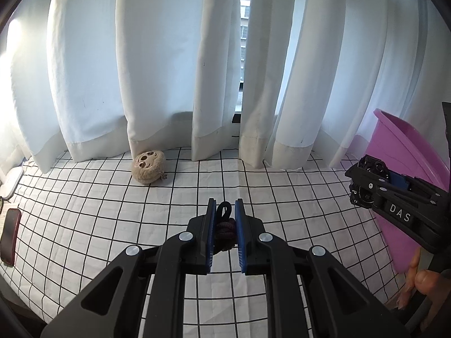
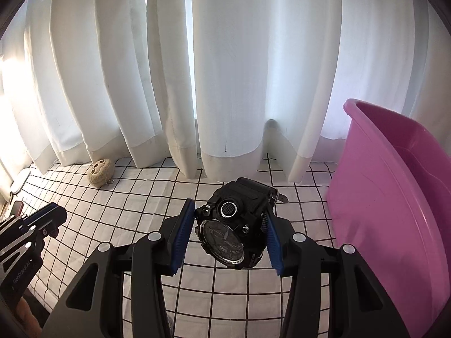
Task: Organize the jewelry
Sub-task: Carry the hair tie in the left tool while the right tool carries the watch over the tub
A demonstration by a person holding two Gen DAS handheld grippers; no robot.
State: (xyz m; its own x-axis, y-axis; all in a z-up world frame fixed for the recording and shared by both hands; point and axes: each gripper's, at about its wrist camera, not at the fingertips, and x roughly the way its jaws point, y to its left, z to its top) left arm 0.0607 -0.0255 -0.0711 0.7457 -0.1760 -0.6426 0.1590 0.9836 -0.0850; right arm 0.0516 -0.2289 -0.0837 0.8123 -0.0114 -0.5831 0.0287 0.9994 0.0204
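Pinched crosswise in my right gripper point(image 2: 229, 232), the chunky black wristwatch point(image 2: 235, 225) hangs just left of the pink plastic tub point(image 2: 394, 197), while my left gripper point(image 1: 225, 233) clamps a dark braided bracelet point(image 1: 225, 226) farther away.

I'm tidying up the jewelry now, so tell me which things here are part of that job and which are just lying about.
Part of the job:
- watch, in the right tongs
- dark cord bracelet, in the left tongs
- pink bin, probably where they go

Lying about:
- plush sloth pouch
- phone
- curtains
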